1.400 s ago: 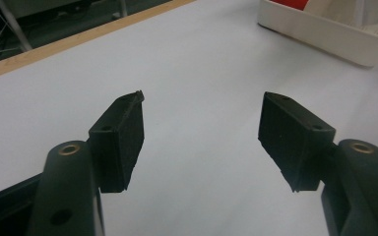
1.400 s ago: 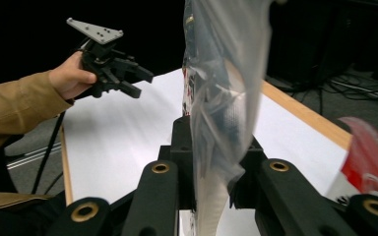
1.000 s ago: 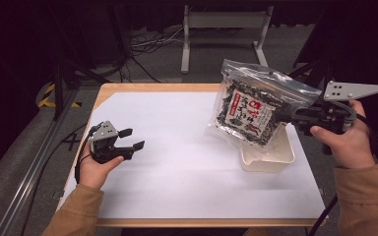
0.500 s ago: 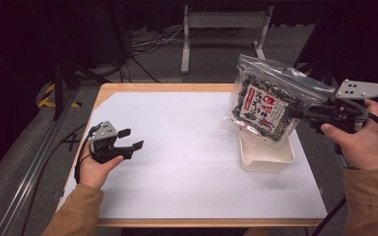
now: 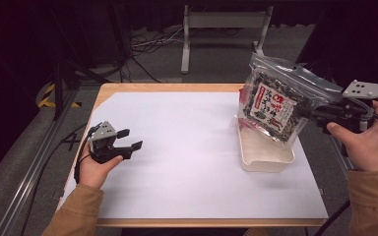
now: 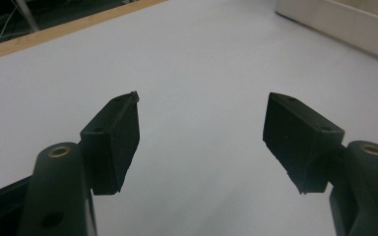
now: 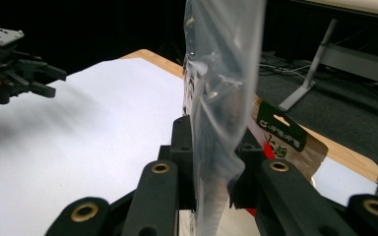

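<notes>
My right gripper (image 5: 309,112) is shut on the edge of a clear zip bag (image 5: 274,104). The bag holds dark pieces behind a red and white label and hangs tilted above a shallow white tray (image 5: 266,158). In the right gripper view the jaws (image 7: 211,164) pinch the bag's clear plastic (image 7: 224,69), and a green-labelled packet (image 7: 281,132) shows behind it. My left gripper (image 5: 128,139) stands open near the table's left edge, low over the white sheet. Nothing lies between its jaws (image 6: 202,132).
A white sheet (image 5: 187,147) covers most of the wooden table (image 5: 172,87). The tray's side (image 6: 344,19) shows at the top right of the left gripper view. Beyond the far edge are a dark floor with cables and a metal stand (image 5: 224,29).
My right hand has carried the bag to the right, so it now hangs over the tray's far right part. The left gripper has stayed in place.
</notes>
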`<move>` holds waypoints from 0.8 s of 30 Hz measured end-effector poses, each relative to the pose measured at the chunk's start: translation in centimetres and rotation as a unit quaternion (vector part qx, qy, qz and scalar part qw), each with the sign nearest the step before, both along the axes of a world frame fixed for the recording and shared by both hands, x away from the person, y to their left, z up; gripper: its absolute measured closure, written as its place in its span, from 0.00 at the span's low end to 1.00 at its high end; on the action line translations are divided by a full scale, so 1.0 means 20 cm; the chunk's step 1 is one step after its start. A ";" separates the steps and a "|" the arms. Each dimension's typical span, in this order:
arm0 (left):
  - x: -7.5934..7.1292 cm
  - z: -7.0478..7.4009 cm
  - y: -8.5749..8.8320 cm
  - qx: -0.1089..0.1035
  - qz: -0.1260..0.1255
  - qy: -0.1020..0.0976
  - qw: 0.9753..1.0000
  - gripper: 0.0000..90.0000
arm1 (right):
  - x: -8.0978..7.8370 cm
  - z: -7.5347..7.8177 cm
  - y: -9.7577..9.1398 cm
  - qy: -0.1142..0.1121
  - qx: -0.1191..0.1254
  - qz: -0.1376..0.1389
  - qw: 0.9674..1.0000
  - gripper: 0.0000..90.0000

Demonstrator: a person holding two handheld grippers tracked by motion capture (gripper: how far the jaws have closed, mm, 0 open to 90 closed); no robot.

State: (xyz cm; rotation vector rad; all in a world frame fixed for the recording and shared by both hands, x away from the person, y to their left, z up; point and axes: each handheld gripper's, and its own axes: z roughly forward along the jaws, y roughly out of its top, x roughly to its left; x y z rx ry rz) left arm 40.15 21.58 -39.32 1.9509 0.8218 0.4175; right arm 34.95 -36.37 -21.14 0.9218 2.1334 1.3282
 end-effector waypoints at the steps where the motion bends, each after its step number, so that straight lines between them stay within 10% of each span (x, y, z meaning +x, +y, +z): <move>1: 0.00 0.00 0.00 0.000 0.000 0.000 1.000 0.34 | 0.00 0.00 0.00 0.001 -0.001 -0.003 1.000 0.85; 24: 0.01 -0.01 0.00 0.004 0.004 0.004 1.000 0.33 | 0.05 -0.14 -0.03 0.039 -0.023 -0.029 0.999 0.85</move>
